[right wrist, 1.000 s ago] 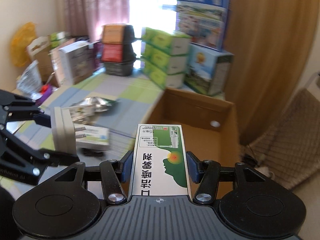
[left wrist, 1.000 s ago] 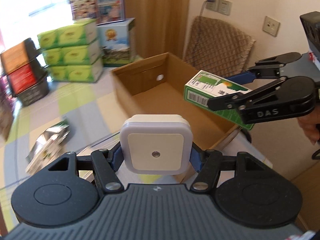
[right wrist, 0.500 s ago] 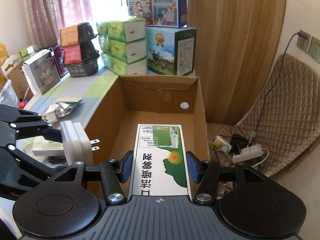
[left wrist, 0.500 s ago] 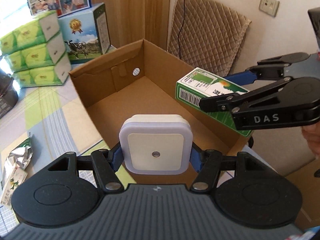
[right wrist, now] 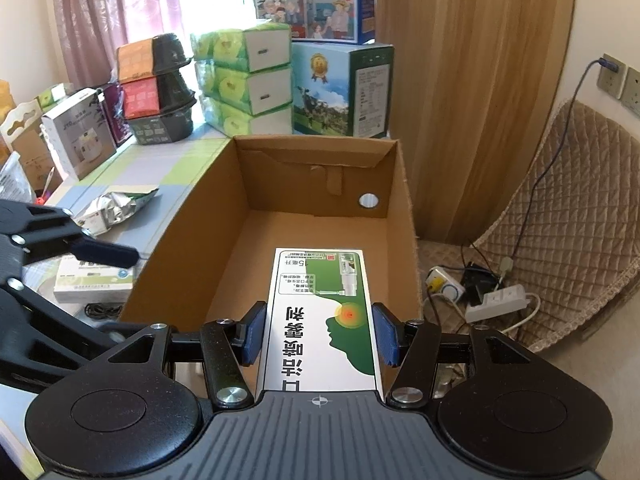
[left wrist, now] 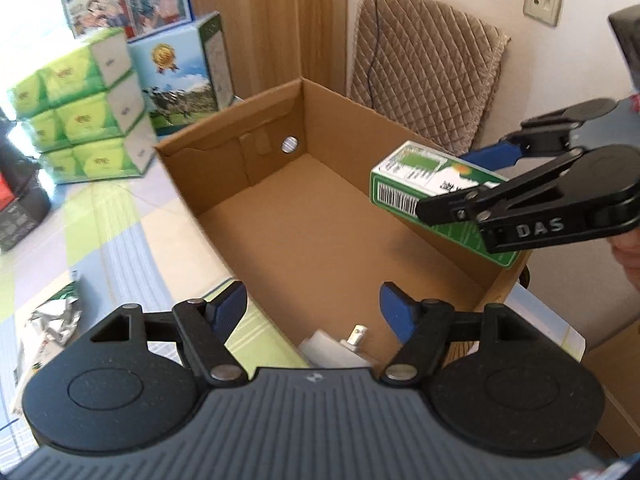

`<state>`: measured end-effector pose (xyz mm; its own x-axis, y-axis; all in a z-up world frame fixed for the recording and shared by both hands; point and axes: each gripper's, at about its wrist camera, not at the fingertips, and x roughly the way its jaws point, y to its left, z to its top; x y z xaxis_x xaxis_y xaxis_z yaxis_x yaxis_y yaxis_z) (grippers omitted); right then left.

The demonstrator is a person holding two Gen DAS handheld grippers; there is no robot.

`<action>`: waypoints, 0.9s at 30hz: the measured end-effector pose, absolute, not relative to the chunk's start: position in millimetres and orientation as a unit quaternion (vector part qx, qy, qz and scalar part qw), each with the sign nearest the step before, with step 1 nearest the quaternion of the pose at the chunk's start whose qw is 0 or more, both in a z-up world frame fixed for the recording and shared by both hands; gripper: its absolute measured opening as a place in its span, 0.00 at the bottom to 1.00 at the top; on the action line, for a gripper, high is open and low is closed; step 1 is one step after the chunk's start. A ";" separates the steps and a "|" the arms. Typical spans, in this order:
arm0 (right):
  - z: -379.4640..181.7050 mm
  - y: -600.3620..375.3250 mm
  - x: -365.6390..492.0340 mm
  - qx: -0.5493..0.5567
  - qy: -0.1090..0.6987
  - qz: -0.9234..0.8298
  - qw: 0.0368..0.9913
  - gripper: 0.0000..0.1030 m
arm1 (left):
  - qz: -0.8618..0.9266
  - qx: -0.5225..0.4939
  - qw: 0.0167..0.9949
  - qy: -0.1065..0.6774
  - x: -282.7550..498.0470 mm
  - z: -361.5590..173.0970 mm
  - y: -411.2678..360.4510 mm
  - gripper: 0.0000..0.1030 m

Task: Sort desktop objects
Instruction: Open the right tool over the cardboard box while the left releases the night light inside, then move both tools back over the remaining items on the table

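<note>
My left gripper (left wrist: 313, 304) stands open over the near corner of the open cardboard box (left wrist: 224, 168), its blue pads wide apart. Just below it, a white night light plug (left wrist: 332, 350) with metal prongs shows inside the box, partly hidden by the gripper body. My right gripper (right wrist: 320, 334) is shut on a green and white medicine box (right wrist: 320, 312), holding it level above the cardboard box (right wrist: 200, 232). The left wrist view shows that medicine box (left wrist: 404, 176) in the air over the right wall. A finger (right wrist: 104, 252) of the left gripper reaches in from the left.
Green tissue packs (right wrist: 244, 76), milk cartons (right wrist: 340, 92) and black baskets (right wrist: 160, 92) stand behind the box. A foil packet (right wrist: 116, 206) and a white carton (right wrist: 96, 280) lie on the table. A quilted chair (right wrist: 568, 208) and a power strip (right wrist: 496, 300) are to the right.
My left gripper has opened and let go of the night light, which dropped into the cardboard box. Both grippers moved further over the box; the right one still holds the medicine box.
</note>
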<state>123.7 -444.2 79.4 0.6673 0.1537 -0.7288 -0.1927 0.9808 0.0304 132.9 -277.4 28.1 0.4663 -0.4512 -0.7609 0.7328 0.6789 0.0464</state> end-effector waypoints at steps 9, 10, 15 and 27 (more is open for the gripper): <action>78.3 -429.3 121.7 -0.013 0.374 0.107 0.921 0.58 | -0.332 0.141 0.856 0.370 118.6 49.3 -227.7 0.68; 79.7 -428.2 119.0 -0.015 0.372 0.107 0.922 0.59 | -0.326 0.138 0.858 0.371 117.3 49.9 -222.2 0.69; 89.5 -421.9 98.0 -0.017 0.366 0.108 0.924 0.62 | -0.298 0.112 0.868 0.380 109.8 52.2 -188.1 0.69; 108.6 -366.5 37.5 -0.024 0.343 0.163 0.925 0.82 | -0.199 0.097 0.895 0.386 69.7 55.4 -77.5 0.74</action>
<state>37.5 -366.5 108.6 0.7110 0.2859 -0.6425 -0.3184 0.9455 0.0684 69.7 -77.5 55.4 0.6220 -0.2819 -0.7305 0.4325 0.9014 0.0204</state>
